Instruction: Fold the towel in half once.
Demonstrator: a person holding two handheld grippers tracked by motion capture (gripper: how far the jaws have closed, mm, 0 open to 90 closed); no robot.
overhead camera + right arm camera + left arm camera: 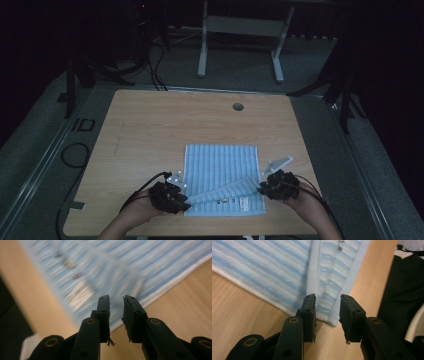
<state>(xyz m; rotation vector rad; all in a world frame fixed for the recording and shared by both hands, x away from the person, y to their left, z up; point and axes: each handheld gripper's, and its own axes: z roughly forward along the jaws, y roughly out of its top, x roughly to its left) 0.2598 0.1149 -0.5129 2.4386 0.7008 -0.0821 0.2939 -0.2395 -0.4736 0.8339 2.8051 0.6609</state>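
A blue-and-white striped towel (222, 175) lies flat on the near half of my wooden tabletop (150, 130), a little right of centre. Its near edge is turned up and folded over in a slanting strip, with a small white label and a few dark marks showing near the fold.

My left gripper (186, 200) sits at the towel's near left corner. In the left gripper view, my left gripper (327, 312) has its jaws parted with a clear gap, and the folded hem of the towel (274, 267) lies just ahead of and between them; nothing is pinched.

My right gripper (260, 187) is at the towel's right edge, near the raised end of the fold. In the right gripper view, my right gripper (116, 312) has its jaws only narrowly apart, with bare gap between them. The towel (130, 267) beyond is blurred, so I cannot tell whether the pads touch the cloth.
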